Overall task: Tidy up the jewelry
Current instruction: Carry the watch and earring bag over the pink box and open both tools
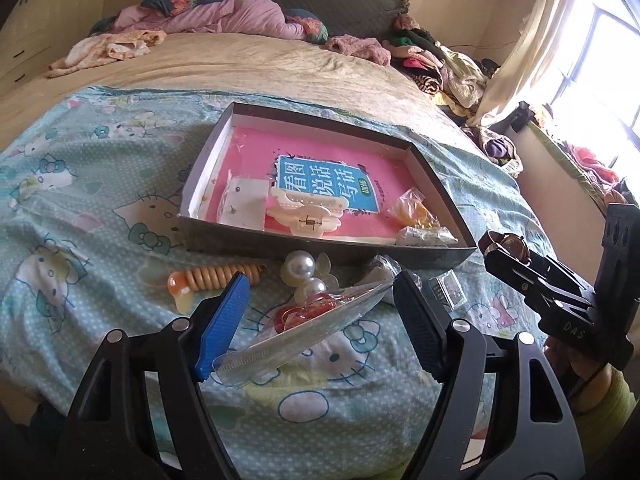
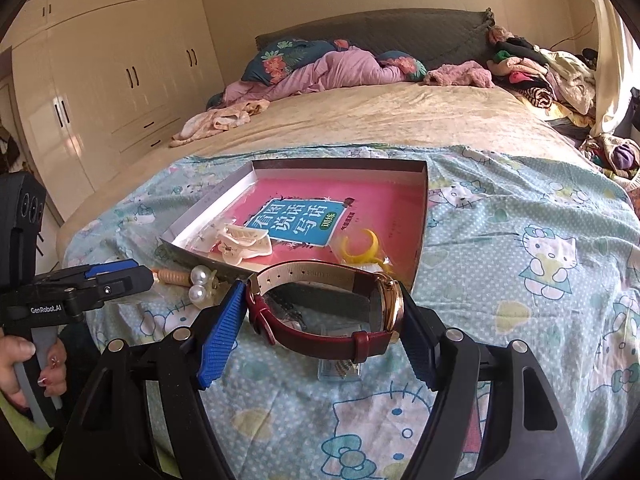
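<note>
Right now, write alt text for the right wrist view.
The right tool grips a red-strapped wristwatch above a Hello Kitty bedsheet. Just beyond sits a shallow box holding a pink book, a cream hair claw and a yellow crescent charm.
</note>
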{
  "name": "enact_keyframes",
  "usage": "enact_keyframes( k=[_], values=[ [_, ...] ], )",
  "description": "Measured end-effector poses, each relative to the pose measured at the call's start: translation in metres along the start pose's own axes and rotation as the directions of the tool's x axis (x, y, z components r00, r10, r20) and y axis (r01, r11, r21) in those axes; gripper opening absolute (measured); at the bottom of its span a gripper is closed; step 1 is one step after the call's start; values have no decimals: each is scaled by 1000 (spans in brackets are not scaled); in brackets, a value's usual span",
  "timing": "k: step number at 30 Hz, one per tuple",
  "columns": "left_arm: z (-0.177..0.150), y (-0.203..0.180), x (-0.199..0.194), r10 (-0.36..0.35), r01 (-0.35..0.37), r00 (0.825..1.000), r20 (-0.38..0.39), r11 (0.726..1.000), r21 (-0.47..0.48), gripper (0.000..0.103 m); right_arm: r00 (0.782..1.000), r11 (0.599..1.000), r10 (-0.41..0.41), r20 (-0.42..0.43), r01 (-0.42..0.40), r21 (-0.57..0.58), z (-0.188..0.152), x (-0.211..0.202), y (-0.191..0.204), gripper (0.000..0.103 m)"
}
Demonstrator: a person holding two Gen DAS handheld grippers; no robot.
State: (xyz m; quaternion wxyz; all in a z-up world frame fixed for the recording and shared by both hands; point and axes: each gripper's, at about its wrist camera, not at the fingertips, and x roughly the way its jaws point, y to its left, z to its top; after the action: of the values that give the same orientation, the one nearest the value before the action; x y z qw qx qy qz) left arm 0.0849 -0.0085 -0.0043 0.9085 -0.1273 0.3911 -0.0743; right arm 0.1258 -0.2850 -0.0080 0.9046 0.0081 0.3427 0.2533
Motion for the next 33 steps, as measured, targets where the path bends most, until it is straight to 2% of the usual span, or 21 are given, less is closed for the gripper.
enact_keyframes(
  k=[15, 26, 33],
  values=[
    [24, 31, -4, 42, -39, 998, 53, 997, -65, 66, 1000, 1000, 19, -7, -19, -13, 11, 19, 3, 71],
    [46, 40, 7, 63, -57, 996, 69, 995, -85, 66, 1000, 1000, 22, 8, -22, -22, 24, 33, 3, 71],
    [60, 37, 21, 74, -70, 995, 66, 995, -67, 66, 1000, 1000, 9, 16, -9, -24, 32, 39, -2, 71]
  ],
)
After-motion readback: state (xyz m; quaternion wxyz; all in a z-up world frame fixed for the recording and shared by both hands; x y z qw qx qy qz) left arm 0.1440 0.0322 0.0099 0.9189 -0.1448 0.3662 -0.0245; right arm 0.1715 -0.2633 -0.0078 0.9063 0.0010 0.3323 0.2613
